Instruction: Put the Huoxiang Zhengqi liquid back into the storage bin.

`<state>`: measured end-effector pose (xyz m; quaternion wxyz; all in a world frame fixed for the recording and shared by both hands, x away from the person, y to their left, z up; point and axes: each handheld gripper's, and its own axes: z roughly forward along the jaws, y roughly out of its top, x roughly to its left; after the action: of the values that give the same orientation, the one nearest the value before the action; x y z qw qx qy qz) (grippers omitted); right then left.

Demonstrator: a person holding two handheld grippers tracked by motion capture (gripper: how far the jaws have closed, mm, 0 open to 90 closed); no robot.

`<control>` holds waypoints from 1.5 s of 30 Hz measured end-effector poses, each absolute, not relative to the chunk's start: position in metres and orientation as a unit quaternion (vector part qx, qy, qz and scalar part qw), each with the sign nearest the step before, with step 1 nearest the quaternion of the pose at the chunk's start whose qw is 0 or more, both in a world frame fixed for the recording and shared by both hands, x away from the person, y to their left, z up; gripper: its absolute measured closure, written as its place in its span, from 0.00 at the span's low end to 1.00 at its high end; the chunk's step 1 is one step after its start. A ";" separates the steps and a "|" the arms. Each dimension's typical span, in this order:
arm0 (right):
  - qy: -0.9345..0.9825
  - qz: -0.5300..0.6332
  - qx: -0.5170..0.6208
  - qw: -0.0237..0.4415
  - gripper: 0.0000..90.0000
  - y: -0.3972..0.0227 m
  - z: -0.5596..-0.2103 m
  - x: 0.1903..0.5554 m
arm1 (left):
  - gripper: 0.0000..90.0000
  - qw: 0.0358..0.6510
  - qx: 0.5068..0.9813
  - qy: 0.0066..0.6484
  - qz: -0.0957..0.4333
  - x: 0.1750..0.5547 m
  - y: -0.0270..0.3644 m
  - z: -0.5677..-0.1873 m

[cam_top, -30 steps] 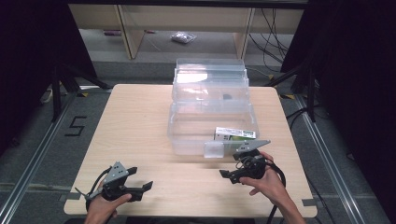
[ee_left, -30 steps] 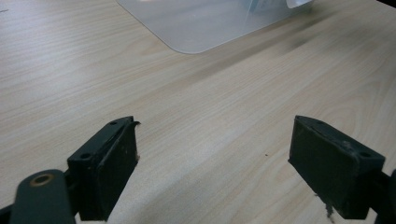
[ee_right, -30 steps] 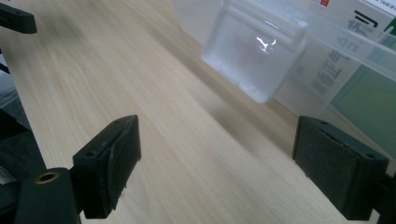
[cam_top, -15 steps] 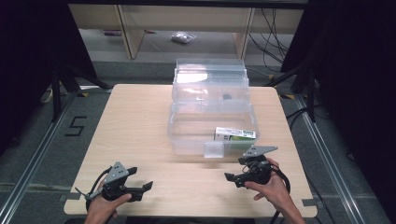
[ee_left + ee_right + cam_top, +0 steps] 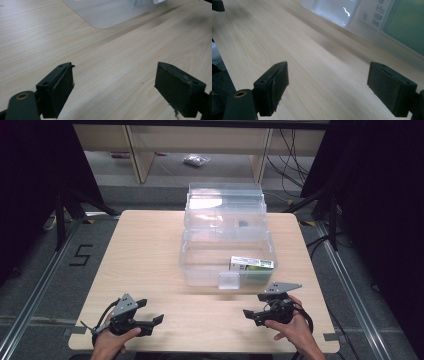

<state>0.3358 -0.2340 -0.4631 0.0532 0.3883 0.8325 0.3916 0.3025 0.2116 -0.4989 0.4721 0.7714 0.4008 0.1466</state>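
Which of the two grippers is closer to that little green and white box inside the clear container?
The right gripper. It sits just in front of the green and white box, slightly to its right. The left gripper is far off toward the table's front left.

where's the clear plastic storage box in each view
High view: the clear plastic storage box stands mid-table, beyond both grippers.
Left gripper view: its rounded corner sits at the top edge, centre.
Right gripper view: its front wall runs across the top right.
Shared landmark: the white and green carton inside the box.
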 end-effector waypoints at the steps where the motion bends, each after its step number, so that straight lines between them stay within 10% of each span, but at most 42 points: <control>1: 0.832 0.390 0.390 0.063 0.20 -0.235 -0.464 0.335 | 0.16 0.469 0.774 0.399 0.147 0.303 0.213 -0.499; 45: 0.829 0.366 0.415 0.088 0.18 -0.259 -0.488 0.306 | 0.16 0.469 0.773 0.401 0.148 0.303 0.213 -0.499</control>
<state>0.3059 -0.2592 -0.4885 0.0878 0.4148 0.8285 0.3657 0.3026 0.2125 -0.4988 0.4692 0.7729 0.4008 0.1478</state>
